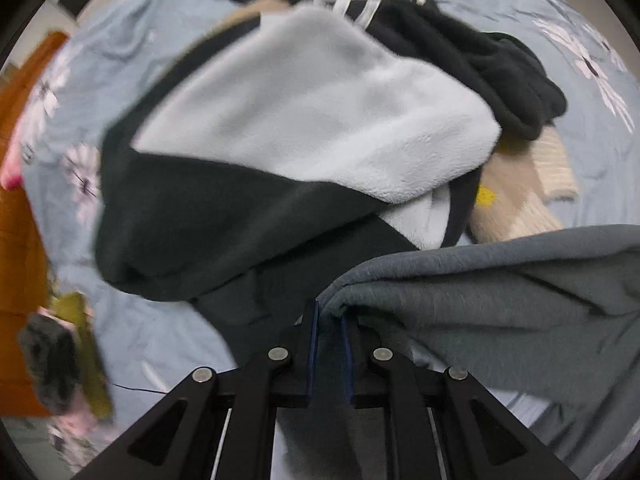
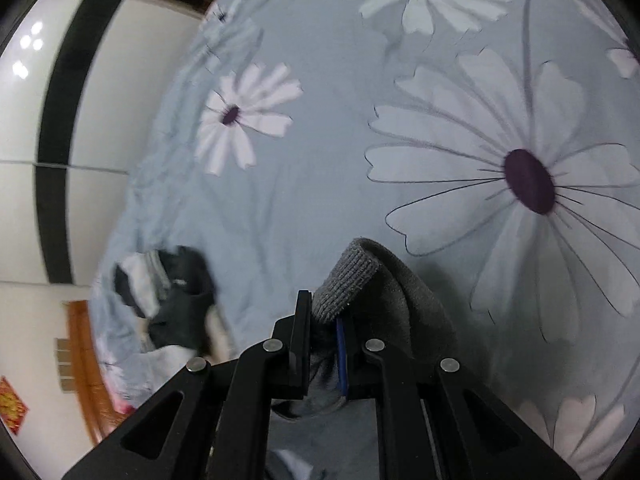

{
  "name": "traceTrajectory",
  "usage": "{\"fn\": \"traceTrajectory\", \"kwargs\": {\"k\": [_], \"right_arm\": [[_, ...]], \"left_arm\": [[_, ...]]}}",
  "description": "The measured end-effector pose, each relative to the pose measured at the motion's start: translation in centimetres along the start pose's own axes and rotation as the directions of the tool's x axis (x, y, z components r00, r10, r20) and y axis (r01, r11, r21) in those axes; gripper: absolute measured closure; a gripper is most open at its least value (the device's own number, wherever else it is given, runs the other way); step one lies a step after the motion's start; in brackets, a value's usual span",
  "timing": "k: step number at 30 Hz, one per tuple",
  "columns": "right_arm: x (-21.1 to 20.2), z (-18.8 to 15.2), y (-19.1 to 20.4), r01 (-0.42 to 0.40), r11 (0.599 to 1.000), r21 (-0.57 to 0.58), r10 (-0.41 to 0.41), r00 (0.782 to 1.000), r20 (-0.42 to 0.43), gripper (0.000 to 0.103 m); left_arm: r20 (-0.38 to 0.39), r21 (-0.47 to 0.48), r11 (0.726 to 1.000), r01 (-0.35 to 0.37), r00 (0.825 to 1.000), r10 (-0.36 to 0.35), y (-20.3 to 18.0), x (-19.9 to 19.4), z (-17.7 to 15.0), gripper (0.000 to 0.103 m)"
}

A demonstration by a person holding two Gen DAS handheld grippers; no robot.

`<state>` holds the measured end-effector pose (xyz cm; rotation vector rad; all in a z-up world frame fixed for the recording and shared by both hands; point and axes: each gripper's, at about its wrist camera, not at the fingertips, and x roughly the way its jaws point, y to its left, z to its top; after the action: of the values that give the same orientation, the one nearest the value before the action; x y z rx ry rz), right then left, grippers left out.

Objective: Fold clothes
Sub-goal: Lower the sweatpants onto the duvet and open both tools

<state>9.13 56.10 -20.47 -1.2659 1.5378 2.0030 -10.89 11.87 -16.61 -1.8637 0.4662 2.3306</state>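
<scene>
A grey fleece garment (image 1: 500, 300) hangs from my left gripper (image 1: 330, 316), which is shut on its edge; the cloth spreads off to the right. In the right wrist view my right gripper (image 2: 324, 312) is shut on the same grey garment's ribbed cuff (image 2: 348, 276), which sticks up between the fingers above the bed. Beyond the left gripper lies a pile of clothes: a black garment with a pale blue fleece lining (image 1: 320, 112), more black clothes (image 1: 500, 72) and a beige knit (image 1: 520, 200).
The bed is covered by a light blue sheet with white daisies (image 2: 460, 160). An orange-brown wooden frame (image 1: 20, 240) and a few small items (image 1: 60, 360) sit at the left. A white wardrobe (image 2: 100, 120) stands beyond the bed's edge. A small heap of clothes (image 2: 172, 292) lies at the left.
</scene>
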Motion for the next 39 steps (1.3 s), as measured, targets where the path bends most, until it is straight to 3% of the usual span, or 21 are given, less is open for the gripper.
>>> {"fn": "traceTrajectory", "kwargs": {"k": [2,5,8,11,16,20,22,23,24,25,27,29,32,36,39], "right_arm": [[1.4,-0.1,0.1,0.023,1.000,-0.020,-0.023,1.000,-0.016,0.092],[2.2,-0.4,0.8,0.033,0.998,-0.059,-0.034,0.999,-0.015,0.091],[2.1,-0.8,2.1,0.054,0.992,-0.111,-0.055,0.999,0.002,0.083],[0.7,-2.0,3.9,0.093,0.983,-0.160,-0.086,0.995,0.054,0.049],[-2.9,-6.6,5.7,0.108,0.980,-0.166,-0.084,0.986,0.145,0.047],[-4.2,-12.3,5.6,0.123,0.980,-0.155,-0.106,0.987,0.118,0.046],[-3.9,-15.2,5.2,0.135,0.981,-0.142,-0.125,0.989,0.080,0.046],[-3.6,-16.4,5.1,0.139,0.981,-0.132,-0.132,0.989,0.064,0.046],[-3.3,-17.7,4.9,0.144,0.982,-0.122,-0.139,0.989,0.047,0.046],[-3.1,-18.7,4.9,0.143,0.983,-0.113,-0.140,0.990,0.033,0.046],[-2.7,-20.3,5.0,0.130,0.987,-0.092,-0.129,0.991,0.014,0.046],[-2.3,-21.9,5.1,0.118,0.991,-0.071,-0.118,0.993,-0.004,0.046],[-2.0,-23.6,5.8,0.104,0.992,-0.076,-0.105,0.994,-0.017,0.046],[-0.1,-25.3,7.2,0.095,0.989,-0.117,-0.103,0.992,-0.070,0.046],[1.3,-26.1,8.1,0.097,0.984,-0.150,-0.113,0.989,-0.098,0.046]], "left_arm": [[-0.017,-0.050,0.997,0.059,0.998,-0.060,0.7,0.7,-0.2,0.087],[0.013,-0.106,0.982,0.157,0.988,-0.157,2.7,-1.1,-2.7,0.053],[0.046,-0.154,0.957,0.247,0.969,-0.243,4.6,-2.8,-5.3,0.042],[0.035,-0.108,0.962,0.249,0.968,-0.247,5.1,-3.3,-9.4,0.040],[-0.029,-0.007,0.956,0.295,0.955,-0.295,4.4,-1.8,-15.3,0.040],[-0.088,0.031,0.953,0.301,0.951,-0.298,3.2,-0.2,-17.1,0.040],[-0.108,0.037,0.951,0.308,0.947,-0.302,3.0,0.6,-17.4,0.041],[-0.108,0.045,0.951,0.305,0.948,-0.299,2.9,0.8,-17.3,0.054],[-0.113,0.053,0.952,0.303,0.949,-0.296,2.9,1.0,-17.3,0.084],[-0.123,0.062,0.954,0.292,0.951,-0.283,3.0,1.2,-17.1,0.097],[-0.098,0.072,0.953,0.293,0.953,-0.286,4.1,0.7,-16.6,0.096],[-0.039,0.119,0.960,0.254,0.967,-0.251,5.7,-0.7,-15.9,0.096],[0.078,0.146,0.984,0.104,0.990,-0.116,10.5,-2.4,-13.7,0.096],[0.135,0.031,0.999,-0.034,0.990,0.030,18.5,-2.4,-9.7,0.096],[0.113,-0.058,0.997,-0.043,0.992,0.050,22.8,-1.0,-7.9,0.092]]}}
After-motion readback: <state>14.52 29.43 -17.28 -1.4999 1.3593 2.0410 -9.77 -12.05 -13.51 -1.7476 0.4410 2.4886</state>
